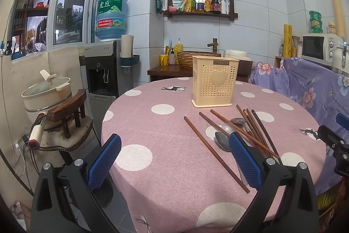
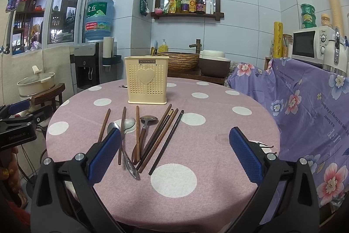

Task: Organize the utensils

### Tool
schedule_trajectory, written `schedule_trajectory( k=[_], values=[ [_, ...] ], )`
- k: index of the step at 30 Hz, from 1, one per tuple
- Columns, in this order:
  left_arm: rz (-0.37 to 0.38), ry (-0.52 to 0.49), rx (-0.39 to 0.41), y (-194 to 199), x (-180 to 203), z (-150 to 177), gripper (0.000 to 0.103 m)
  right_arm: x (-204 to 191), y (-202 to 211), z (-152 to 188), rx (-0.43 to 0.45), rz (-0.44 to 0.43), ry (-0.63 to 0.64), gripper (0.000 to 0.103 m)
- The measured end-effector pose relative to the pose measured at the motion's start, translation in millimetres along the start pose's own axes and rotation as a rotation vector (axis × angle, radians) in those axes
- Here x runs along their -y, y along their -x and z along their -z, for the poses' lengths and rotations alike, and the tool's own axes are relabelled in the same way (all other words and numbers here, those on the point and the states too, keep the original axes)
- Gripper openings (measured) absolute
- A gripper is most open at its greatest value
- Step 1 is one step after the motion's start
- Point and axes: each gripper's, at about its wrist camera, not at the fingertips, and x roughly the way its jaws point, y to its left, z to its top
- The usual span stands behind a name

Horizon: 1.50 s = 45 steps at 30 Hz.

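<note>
Blue-padded fingers on the left gripper (image 1: 174, 158) are standing wide apart, holding nothing, hovering over the near edge of the round table (image 1: 174, 195) w/ its pink polka-dot cloth. Right gripper (image 2: 174, 154) is doing the same: jaws spread wide, nothing between them, hanging above the cloth on the near side. Between the two, the utensils are lying loose on the cloth. A lone brown chopstick (image 1: 216, 154) is sitting apart to the left of the pile. Next to it, two steel spoons (image 2: 126, 126) are overlapping, bowls pointing away, w/ more wooden chopsticks (image 2: 159, 139) fanning out beside them and a wood-handled ladle (image 2: 145, 126) in the middle. One dark chopstick (image 2: 166, 142) is lying at the right end of the fan. Further back, past the pile, the cream perforated utensil holder (image 2: 146, 83) w/ a heart on its front is standing upright near the table's centre, not touching the utensils.
</note>
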Motion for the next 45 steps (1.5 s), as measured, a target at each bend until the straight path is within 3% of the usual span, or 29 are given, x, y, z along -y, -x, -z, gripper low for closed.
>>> schedule_trajectory(
  k=[45],
  values=[
    [-0.004, -0.003, -0.011, -3.7, -0.9, 8.1, 0.098, 0.6, -9.4, 8.4, -0.009, -0.002, -0.003, 0.098]
  ],
)
